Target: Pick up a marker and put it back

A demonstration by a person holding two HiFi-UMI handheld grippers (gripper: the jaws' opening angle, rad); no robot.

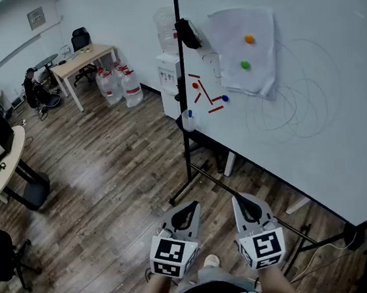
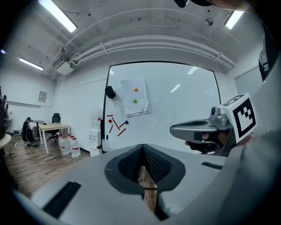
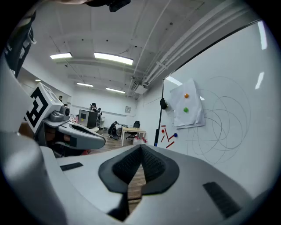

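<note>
The left gripper (image 1: 190,209) is held low and near, its fingers (image 2: 129,166) pressed together on nothing. The red markers (image 1: 205,93) are kept far off on the whiteboard (image 1: 331,157), likely stuck there ready for drawing. The right gripper (image 1: 241,202) is held alike, fingers (image 3: 127,167) together, empty.

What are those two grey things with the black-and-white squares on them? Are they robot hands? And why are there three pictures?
They are not a robot. A person holds a grabbing tool in each hand: the left gripper and the right gripper. The square patterns are part of the tools. One picture comes from a camera on the person's head, looking down. The other two come from small cameras riding on each tool, looking along its jaws. Both tools are shut and hold nothing. Ahead stands a whiteboard with red markers and a sheet of paper stuck on it.
</note>
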